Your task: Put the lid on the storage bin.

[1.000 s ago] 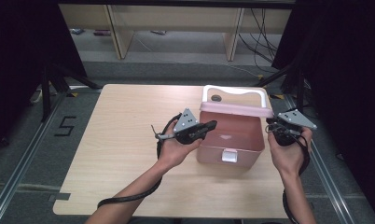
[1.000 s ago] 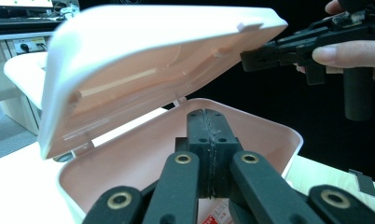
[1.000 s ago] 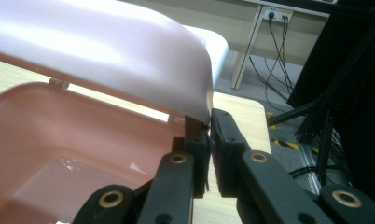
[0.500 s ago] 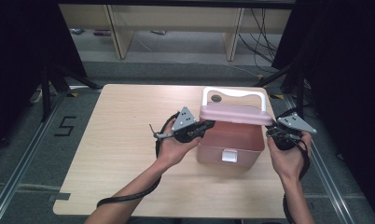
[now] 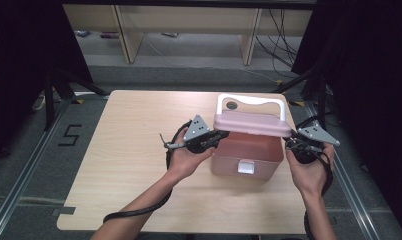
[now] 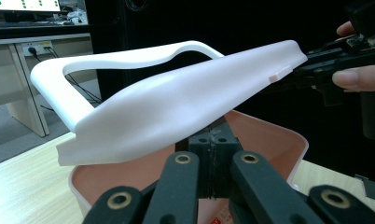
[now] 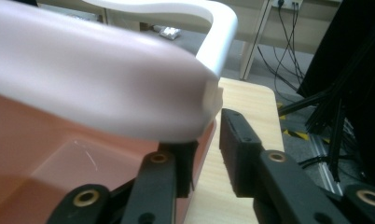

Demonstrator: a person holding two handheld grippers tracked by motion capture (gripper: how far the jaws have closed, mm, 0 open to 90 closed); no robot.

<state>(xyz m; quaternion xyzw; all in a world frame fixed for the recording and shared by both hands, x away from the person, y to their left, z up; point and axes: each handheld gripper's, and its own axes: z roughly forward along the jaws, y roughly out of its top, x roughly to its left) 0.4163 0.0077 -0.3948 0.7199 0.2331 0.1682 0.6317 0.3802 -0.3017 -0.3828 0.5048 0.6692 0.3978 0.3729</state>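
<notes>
- My left gripper (image 5: 213,139) sits at the left end of the pink box (image 5: 249,152), held level in my left hand (image 5: 185,159), forearm coming up from the table's near edge.
- Its jaws are closed tight; in the left gripper view they meet just under the lid's (image 6: 176,107) near end. Can't tell if they pinch the lid's edge or the box wall.
- My right gripper (image 5: 295,146) is at the box's right end, gripped from below by my right hand (image 5: 309,172), wrist upright.
- Its jaws have just been opening; in the right gripper view one stands inside the box wall, the other outside, w/ a gap, pads not pressing.
- Box stands on the table (image 5: 129,150), toward its right edge, about midway front to back.
- Lid is lifted off the rim, tilted, its white handle (image 5: 249,102) on the far side.
- Count: 1 box, 1 lid, 1 handle, 2 grippers, 2 hands.
</notes>
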